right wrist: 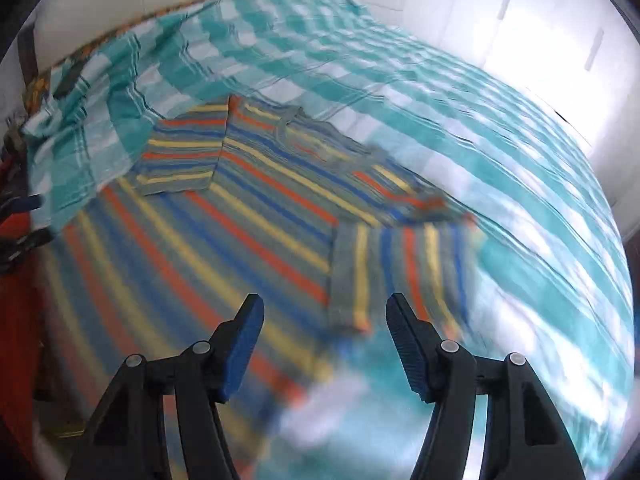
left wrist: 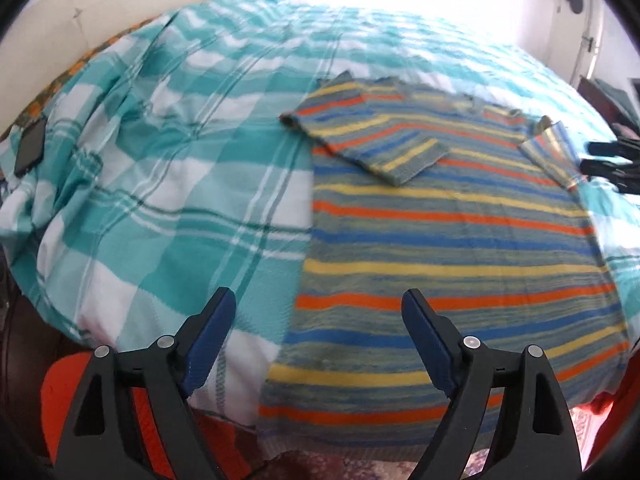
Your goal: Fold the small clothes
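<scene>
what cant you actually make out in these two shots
- Near hem of the striped shirt: in the left wrist view the left claw and the frame's bottom edge cut it off.
- Right sleeve: smeared by motion blur in the right wrist view, so its fold edge is unclear.
- Dark flat object on the checked sheet: too small and edge-distorted to identify.
- Right claw: open, nothing between it.

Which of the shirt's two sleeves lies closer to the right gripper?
The sleeve with stripes running lengthwise toward the right gripper, just beyond its open jaws; the other sleeve lies folded inward at the far-left shoulder.
</scene>
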Tool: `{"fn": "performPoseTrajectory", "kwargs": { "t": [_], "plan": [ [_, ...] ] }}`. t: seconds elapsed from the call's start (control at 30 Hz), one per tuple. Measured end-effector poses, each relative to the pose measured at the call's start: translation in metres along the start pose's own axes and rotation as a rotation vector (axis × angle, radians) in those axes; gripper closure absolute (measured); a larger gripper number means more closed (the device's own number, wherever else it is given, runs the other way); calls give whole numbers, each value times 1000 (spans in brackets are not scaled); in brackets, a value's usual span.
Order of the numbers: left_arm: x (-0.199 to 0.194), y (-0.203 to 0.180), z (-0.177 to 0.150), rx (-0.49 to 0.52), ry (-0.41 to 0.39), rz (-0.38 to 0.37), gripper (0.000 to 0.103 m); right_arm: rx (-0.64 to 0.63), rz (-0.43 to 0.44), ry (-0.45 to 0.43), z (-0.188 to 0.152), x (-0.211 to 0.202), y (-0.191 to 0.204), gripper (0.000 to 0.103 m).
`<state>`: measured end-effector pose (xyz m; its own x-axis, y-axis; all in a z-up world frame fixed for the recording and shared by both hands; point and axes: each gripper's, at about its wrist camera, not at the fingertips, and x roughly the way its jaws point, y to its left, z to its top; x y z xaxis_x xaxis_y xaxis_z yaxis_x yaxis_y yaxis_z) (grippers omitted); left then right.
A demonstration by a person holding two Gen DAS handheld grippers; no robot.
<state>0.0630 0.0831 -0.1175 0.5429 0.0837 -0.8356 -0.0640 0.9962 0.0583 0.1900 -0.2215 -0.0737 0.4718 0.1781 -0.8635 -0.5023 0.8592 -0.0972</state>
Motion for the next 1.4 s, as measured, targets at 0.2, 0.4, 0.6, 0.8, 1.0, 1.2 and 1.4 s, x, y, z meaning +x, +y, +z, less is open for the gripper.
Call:
{"fn": "performPoseTrajectory", "kwargs": {
  "t": [0.2, 0.4, 0.6, 0.8, 1.0, 1.2, 1.4],
  "plan": [
    [10, 11, -7, -45, 60, 14, 17, 70, -25, 149, 5, 101, -13, 78],
    [8, 8, -7, -42, 66, 12, 17, 512, 55, -55, -37, 28, -125, 100],
    [3, -4, -7, -29, 66, -13, 17, 959, -47, -107, -163, -30, -266, 100],
    [8, -15, -9, -11, 95, -5, 17, 1131, 88, -115, -216, -6, -286, 100],
    [11, -22, -13, 13, 111, 8, 17, 1312, 260, -204, -241, 16, -281, 63],
    [19, -28, -15, 41, 138, 25, 17, 1165, 140, -61, -223, 24, -267, 101],
    [24, -26, -17, 46, 156, 38, 17, 1095, -37, -6, -211, 25, -259, 102]
  ]
}}
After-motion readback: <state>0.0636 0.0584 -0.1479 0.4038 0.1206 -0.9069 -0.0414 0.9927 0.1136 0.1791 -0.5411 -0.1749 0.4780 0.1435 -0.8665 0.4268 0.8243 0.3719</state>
